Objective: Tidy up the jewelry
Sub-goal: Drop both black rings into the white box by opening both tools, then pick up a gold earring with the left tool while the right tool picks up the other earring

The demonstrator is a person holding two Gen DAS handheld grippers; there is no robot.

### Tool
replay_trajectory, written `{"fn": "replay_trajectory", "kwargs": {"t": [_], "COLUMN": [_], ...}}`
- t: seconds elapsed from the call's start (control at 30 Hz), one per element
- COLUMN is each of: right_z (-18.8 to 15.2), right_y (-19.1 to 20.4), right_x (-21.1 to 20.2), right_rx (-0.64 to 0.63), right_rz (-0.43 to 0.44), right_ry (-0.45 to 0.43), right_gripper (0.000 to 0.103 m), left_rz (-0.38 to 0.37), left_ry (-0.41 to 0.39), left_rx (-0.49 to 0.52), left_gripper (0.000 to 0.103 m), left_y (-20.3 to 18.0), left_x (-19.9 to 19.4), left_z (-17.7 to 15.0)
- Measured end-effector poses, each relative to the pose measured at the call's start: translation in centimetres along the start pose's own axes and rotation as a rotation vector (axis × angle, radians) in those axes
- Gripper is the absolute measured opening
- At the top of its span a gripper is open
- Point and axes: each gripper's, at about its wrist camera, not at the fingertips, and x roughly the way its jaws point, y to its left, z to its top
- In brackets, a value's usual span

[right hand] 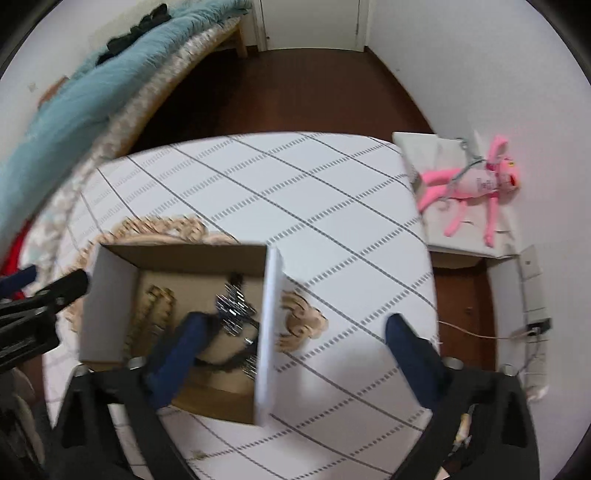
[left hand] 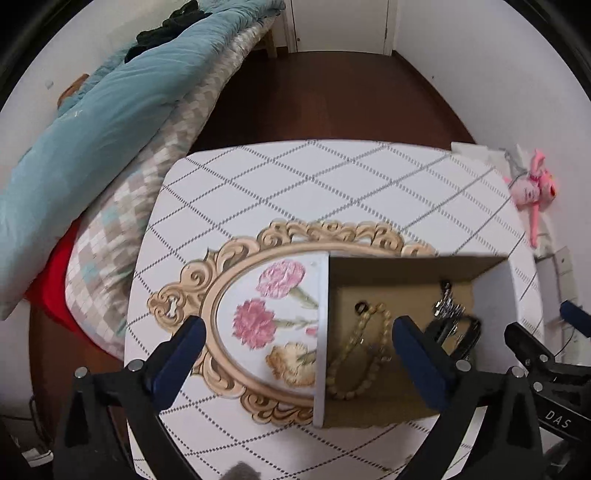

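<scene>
Teal quilted duvet (left hand: 92, 122) lying along a bed over a checked grey-and-beige blanket (left hand: 122, 229), pink plush toy (right hand: 480, 188) sprawling on a white ledge, dark brown wooden floor (left hand: 332, 96) stretching toward a white door (left hand: 340, 22)

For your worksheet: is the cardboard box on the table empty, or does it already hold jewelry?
Not empty. The cardboard box stands open-topped, with a beaded necklace and a silver piece lying inside.

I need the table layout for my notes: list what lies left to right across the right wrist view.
Teal duvet → beaded necklace in the cardboard box → silver jewelry in the same box → pink plush toy on the white stand beside the table.
</scene>
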Motion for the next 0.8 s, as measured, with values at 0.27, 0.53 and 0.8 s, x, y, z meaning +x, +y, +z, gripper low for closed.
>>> {"fn": "replay_trajectory", "kwargs": {"t": [0.27, 0.53, 0.8], "right_z": [-2.4, -4.3, -6.9], "right_y": [0.8, 0.8, 0.2], "right_x": [0.4, -2.8, -8.7], "right_rx": [-0.003, 0.018, 0.046], "right_rz": [-0.012, -0.018, -0.043], "right_ry": [0.019, -0.052, -0.178], "right_gripper": [0.102, 0.102, 0.102], "left_rz": [-0.018, -0.002, -0.015], "left_ry": [0.002, -0.083, -0.190], "left_rx": [-0.004, -0.036, -0.046], "left_gripper": [0.103, 0.103, 0.103], "left_y": [-0.4, 0.3, 0.9], "left_x": [-0.2, -3.8, -8.9], "left_z": [-2.7, -4.7, -6.7]}}
